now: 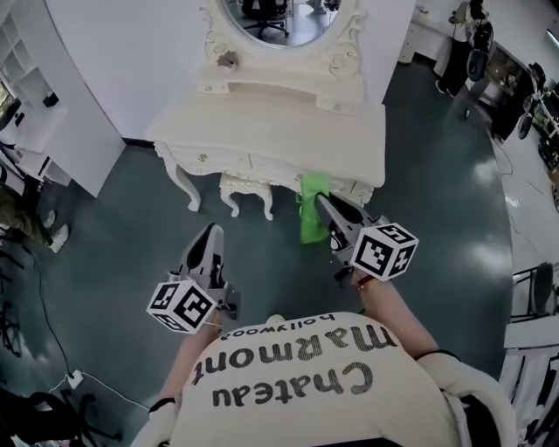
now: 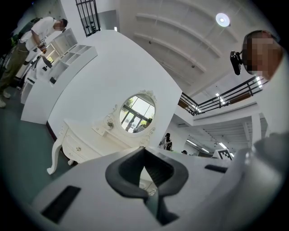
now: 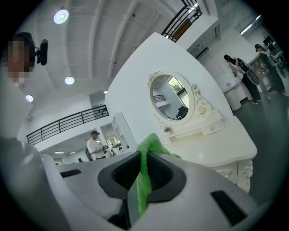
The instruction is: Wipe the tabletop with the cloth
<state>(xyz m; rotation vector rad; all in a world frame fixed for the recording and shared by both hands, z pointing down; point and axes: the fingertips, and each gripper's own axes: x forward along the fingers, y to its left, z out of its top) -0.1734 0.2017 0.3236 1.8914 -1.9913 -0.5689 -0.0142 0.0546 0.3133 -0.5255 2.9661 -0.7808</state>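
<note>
**Inspector:** State of both tongs.

**Assistant:** The right gripper (image 1: 321, 202) (image 3: 143, 155) is clenched on a bright green soft cloth (image 1: 310, 218) (image 3: 152, 145). A fold stands above the tips and the rest hangs below them. The left gripper (image 1: 212, 230) (image 2: 144, 157) has its jaws pressed together with nothing between them.

**Inspector:** Position of the cloth relative to the work surface?

**Assistant:** The cloth is at the right gripper's tips, in front of the cream-white carved dressing table (image 1: 253, 164), near its right front corner. The head view shows the cloth overlapping the scalloped front edge. I cannot tell whether it touches that edge. The pale tabletop (image 1: 271, 127) (image 3: 212, 142) lies ahead of the right jaws and a little to their left in the head view.

**Inspector:** Edges?

**Assistant:** The front edge runs across just beyond the right gripper's tips. The rounded right corner sits just ahead and to the right. At the far edge stands the oval mirror in an ornate white frame (image 1: 279, 17) (image 3: 170, 97), well beyond both grippers.

**Inspector:** Room to move?

**Assistant:** The left gripper hangs behind and to the left of the right one, over the glossy dark green floor (image 1: 113, 244), well short of the table. Ahead of its tips, slightly to the right, a small white carved stool (image 1: 246, 188) is tucked under the front edge. Floor stretches wide to the right of the right gripper. Well to the left of the left gripper stands a plain white partition wall (image 1: 61, 131), and a thin dark cable (image 1: 44, 340) lies on the floor near it.
</note>
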